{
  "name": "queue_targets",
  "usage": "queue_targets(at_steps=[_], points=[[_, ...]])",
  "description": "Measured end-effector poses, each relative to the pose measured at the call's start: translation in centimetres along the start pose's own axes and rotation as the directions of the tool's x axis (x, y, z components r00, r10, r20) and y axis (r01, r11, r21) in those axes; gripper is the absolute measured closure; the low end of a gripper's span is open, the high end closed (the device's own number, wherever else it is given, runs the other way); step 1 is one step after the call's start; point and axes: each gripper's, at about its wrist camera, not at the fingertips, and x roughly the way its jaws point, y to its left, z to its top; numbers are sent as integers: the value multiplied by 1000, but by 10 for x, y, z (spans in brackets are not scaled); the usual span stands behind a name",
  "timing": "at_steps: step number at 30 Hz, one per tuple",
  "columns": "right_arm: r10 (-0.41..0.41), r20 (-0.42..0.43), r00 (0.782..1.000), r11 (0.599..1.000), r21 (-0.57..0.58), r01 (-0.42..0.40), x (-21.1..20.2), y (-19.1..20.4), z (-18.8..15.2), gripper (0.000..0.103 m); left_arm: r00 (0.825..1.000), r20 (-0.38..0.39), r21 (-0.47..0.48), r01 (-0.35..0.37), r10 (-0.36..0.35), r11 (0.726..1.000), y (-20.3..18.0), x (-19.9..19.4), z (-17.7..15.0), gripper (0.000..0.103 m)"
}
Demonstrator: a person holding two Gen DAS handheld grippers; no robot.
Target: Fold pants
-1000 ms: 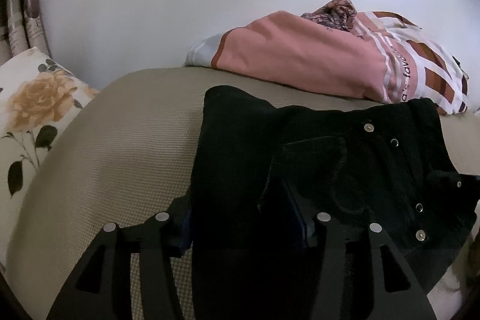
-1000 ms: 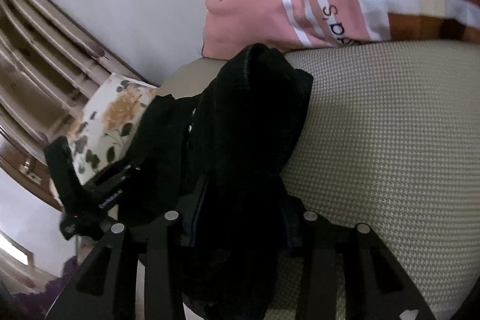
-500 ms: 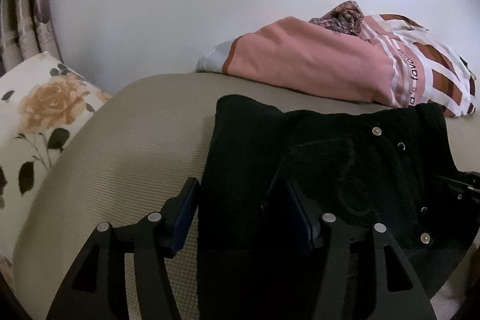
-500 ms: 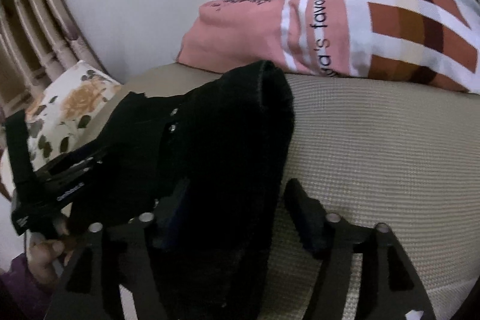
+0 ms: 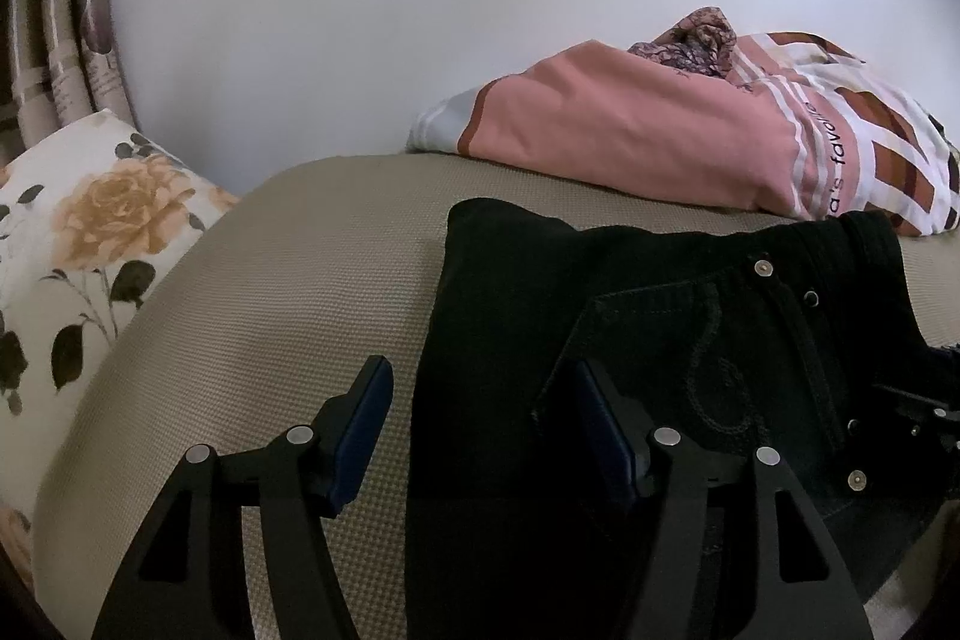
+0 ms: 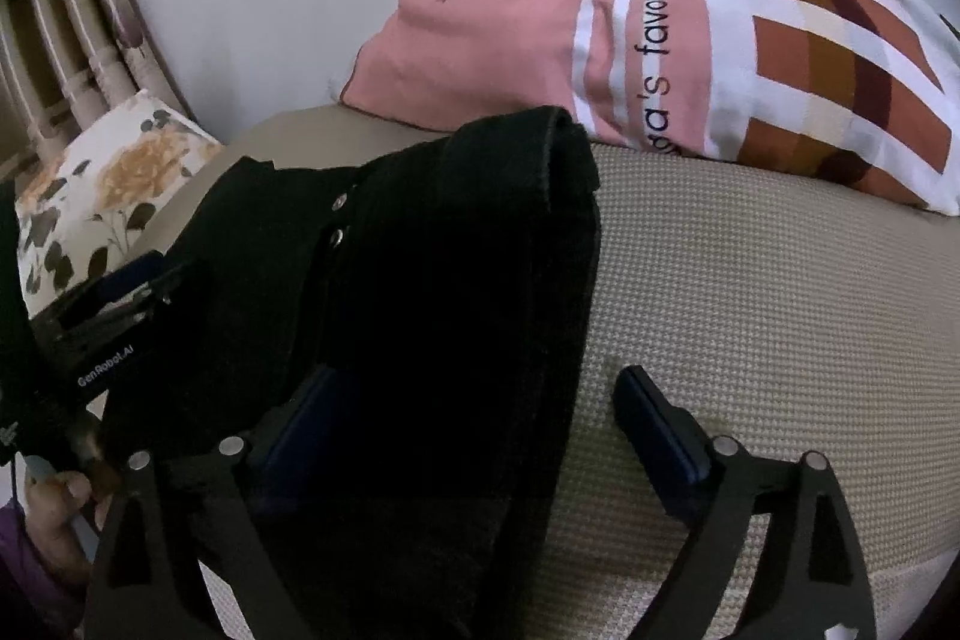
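Black pants with metal studs lie folded on a beige mattress. My left gripper straddles their left edge. Its jaws are opening: the left pad stands off the cloth over bare mattress, and the right pad rests above the back pocket. From the right wrist, the pants form a thick dark bundle. My right gripper is over their right edge with its jaws opening wide. Its right pad hangs clear over the mattress, and its left pad sits by the cloth without pinching it.
Pink, white and brown bedding is heaped against the white wall just behind the pants. A floral pillow lies at the left by a slatted headboard. A person's hand shows at the lower left of the right wrist view.
Both grippers were pinched on the black cloth and have spread their jaws, the right one much wider. The bundle has dropped flatter on the mattress. The right wrist view has tilted level.
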Motion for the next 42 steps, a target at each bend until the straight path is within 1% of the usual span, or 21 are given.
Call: queue_targets(at_steps=[11,21,28,36,42], points=[[-5,2,1000,1000,-3,5,-1,-2,0,12,1000,8,0,-16,16,1000,0,-1,-1,39],[-22,1,1000,1000,-9,22,0,-1,1,8,1000,10,0,-22,22,1000,0,-1,-1,37],[-40,-2,999,999,-10,40,0,-1,1,5,999,12,4,-31,31,999,0,-1,-1,33],[-59,1,998,998,-15,59,0,1,0,3,999,16,8,-45,45,999,-1,-3,-1,29],[-76,7,997,997,-20,76,-2,3,0,2,998,25,10,-56,56,998,-2,-5,-2,24]])
